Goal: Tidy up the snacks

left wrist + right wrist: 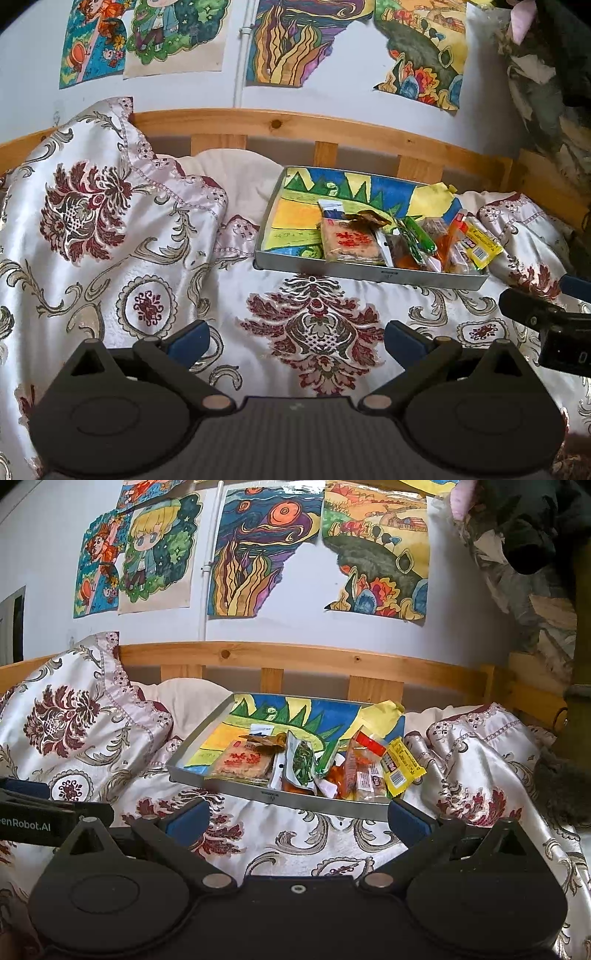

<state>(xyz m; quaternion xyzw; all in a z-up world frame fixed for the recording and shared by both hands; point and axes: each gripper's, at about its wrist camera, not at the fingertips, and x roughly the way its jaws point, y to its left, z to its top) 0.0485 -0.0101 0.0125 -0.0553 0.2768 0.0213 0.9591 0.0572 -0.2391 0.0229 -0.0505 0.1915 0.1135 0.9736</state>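
**Snack packets gathered in a metal tray on a bed**

Currently, a shallow metal tray [280, 795] sits on a patterned bedspread [147, 258], lined with a coloured drawing. The snack packets [321, 771] lie heaped in its near right corner: a flat square biscuit pack [245, 764] leftmost, a green-printed sachet [303, 764] beside it, and a yellow packet [400, 771] leaning over the right rim. This crowding leaves the liner bare across the far and left parts, which offers room for spreading or sorting; whether the heap is sorted already cannot be judged, since the packets overlap. The left gripper [295, 338] and right gripper [297, 818] both hover short of the tray's near wall, fingers spread wide, nothing between them. A wooden bed rail [295, 657] bounds the far side; a pillow [92, 192] rises at left.
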